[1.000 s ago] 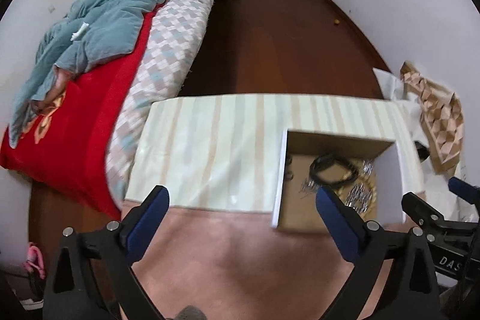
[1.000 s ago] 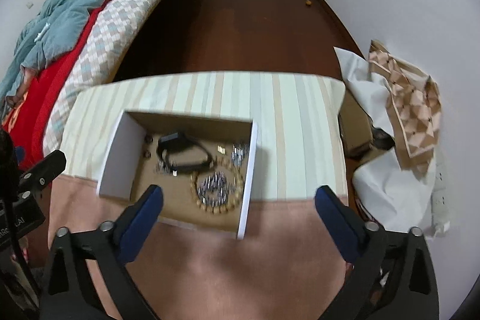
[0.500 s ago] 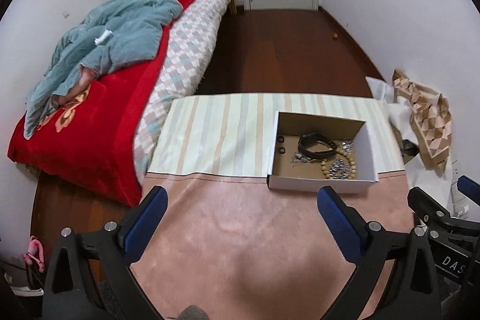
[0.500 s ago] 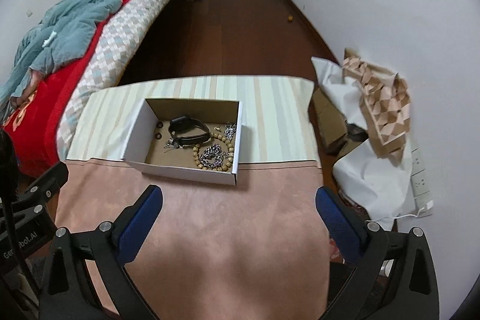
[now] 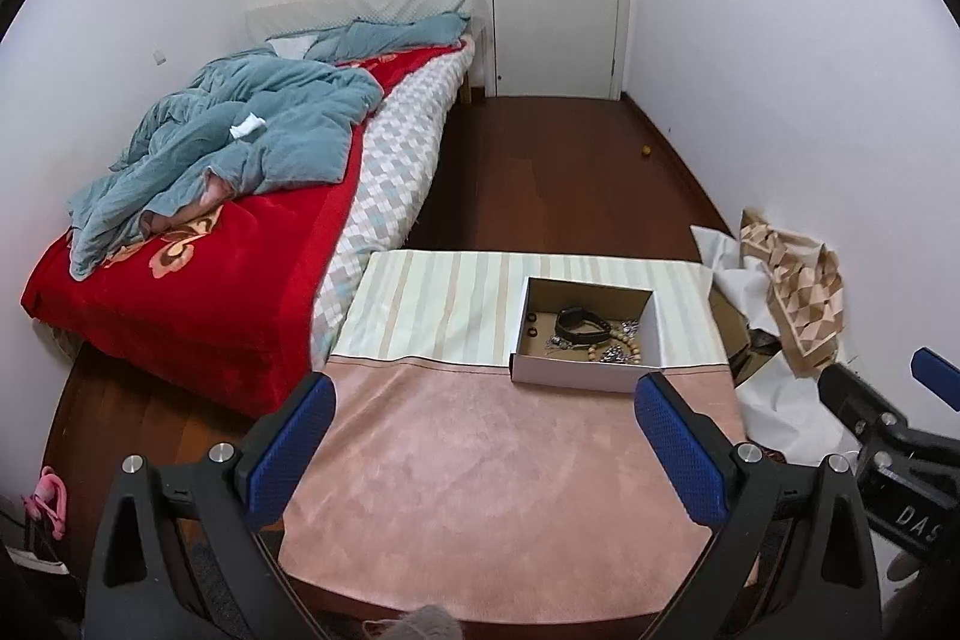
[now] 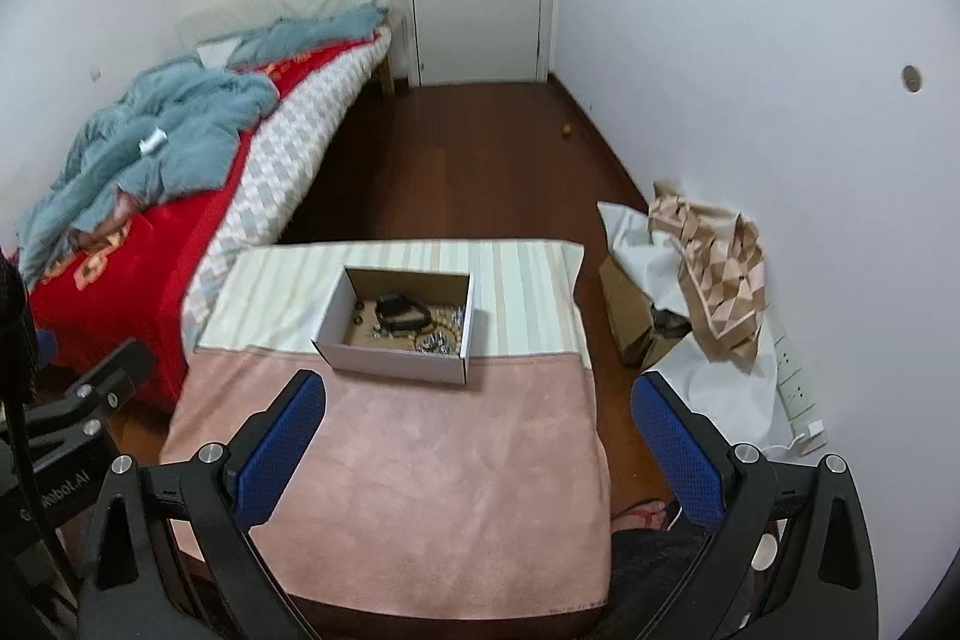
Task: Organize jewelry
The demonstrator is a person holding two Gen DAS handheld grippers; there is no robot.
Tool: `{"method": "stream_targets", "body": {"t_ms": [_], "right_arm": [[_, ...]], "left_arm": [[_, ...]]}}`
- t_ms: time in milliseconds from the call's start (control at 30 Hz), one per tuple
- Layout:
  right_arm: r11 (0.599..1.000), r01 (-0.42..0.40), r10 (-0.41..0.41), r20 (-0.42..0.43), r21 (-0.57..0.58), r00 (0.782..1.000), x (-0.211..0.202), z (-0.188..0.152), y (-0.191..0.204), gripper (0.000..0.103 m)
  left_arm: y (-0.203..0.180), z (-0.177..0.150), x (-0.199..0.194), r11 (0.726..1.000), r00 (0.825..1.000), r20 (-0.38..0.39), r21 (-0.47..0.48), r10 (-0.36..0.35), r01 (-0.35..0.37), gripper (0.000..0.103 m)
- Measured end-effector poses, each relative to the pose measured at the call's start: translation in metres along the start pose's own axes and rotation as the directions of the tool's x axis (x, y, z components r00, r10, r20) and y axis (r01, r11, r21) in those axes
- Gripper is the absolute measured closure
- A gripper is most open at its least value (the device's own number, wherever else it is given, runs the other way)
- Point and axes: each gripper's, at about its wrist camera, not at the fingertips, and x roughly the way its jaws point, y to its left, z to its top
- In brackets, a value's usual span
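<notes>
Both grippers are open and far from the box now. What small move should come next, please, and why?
Probably bring the right hand-held gripper forward and down toward the open box. Both it and the left hand-held gripper are open and empty, above the pink cloth, well short of the box. The black band and bead bracelet lie loose inside, mixed with smaller pieces.

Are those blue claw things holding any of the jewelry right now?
No. The left gripper and the right gripper are both open and empty. The jewelry, including a black band and a bead bracelet, lies in the cardboard box.
</notes>
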Motion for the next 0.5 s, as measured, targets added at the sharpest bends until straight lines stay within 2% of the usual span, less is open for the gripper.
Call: {"method": "stream_targets", "body": {"t_ms": [300,500], "right_arm": [[1.0,0.004,-0.004,0.072,0.0,0.997,-0.061,-0.005,-0.002,0.0],[1.0,0.003,-0.003,0.061,0.001,0.998,-0.067,-0.003,-0.003,0.0]], "left_arm": [[0.005,-0.003,-0.043,1.0,0.999,0.044,0.013,-0.015,0.014,0.001],[0.002,0.003,-0.045,1.0,0.999,0.037,0.007,-0.029,0.029,0.001]]}}
